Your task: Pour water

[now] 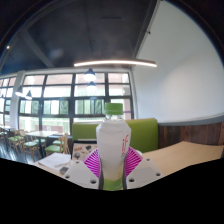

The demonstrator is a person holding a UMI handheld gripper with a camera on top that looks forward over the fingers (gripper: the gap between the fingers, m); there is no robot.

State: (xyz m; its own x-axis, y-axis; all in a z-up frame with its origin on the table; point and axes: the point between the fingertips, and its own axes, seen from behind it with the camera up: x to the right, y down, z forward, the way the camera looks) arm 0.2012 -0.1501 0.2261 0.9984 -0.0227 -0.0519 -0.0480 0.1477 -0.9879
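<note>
My gripper (112, 170) is shut on a tall bottle (112, 143) with a white label bearing red print, a green cap and a greenish lower part. The bottle stands upright between the two pink pads (93, 164), which press on its sides. It is held up above a light wooden table (185, 156). The bottle's bottom is hidden between the fingers. No cup or other vessel shows in view.
A green bench seat (145, 133) stands beyond the bottle. Tables and chairs (35, 143) fill the room to the left, before large windows (60, 100). A white wall (185, 70) is at the right, with a long ceiling light (115, 63) overhead.
</note>
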